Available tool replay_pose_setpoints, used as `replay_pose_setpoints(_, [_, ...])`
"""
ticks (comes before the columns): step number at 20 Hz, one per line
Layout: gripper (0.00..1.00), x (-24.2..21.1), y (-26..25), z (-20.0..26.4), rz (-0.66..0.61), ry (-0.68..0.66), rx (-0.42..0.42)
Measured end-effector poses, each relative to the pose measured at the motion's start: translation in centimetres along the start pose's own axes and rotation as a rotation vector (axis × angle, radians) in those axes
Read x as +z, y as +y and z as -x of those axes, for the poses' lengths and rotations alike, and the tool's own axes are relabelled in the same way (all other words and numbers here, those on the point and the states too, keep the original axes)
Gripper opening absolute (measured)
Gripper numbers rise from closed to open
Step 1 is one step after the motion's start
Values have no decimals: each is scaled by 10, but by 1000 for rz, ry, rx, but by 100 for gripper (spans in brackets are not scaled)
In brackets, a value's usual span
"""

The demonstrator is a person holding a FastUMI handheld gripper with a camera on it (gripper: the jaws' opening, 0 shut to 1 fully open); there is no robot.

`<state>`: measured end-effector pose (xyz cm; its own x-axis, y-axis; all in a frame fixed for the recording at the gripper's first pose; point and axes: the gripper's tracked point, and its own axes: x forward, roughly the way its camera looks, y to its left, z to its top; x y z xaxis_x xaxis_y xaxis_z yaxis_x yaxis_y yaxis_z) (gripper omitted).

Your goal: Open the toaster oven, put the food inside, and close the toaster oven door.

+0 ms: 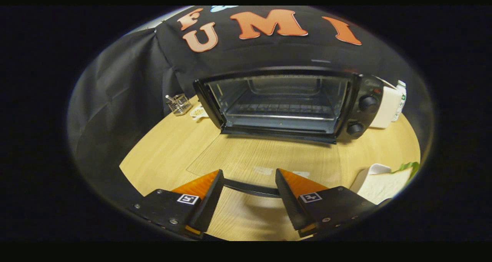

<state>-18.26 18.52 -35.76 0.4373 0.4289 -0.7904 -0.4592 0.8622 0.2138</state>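
Note:
The black toaster oven (284, 102) stands at the back of the wooden table (165, 154), its cavity open and a wire rack (282, 109) showing inside. Its glass door (265, 154) lies folded down flat toward me. The door's black handle bar (251, 189) runs across the gap between my fingers. My gripper (249, 177) is open, its orange-faced fingers (200, 185) wide apart and not pressing on the bar. The food, a slice of bread (384, 185) with some green leaf, lies on a white plate (365, 173) just right of the right finger.
A small wire holder (178, 103) and a white object (198, 112) sit left of the oven. A white box (386, 108) and a bottle (400, 96) stand close against its right side. Black cloth walls the booth behind and to the left.

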Motion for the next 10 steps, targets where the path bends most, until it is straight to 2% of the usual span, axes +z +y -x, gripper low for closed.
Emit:
replay_pose_setpoints(4, [97,26,-53,59,3,-51,-83])
replay_pose_setpoints(10, [98,23,-163,116,-31,-49,-288])
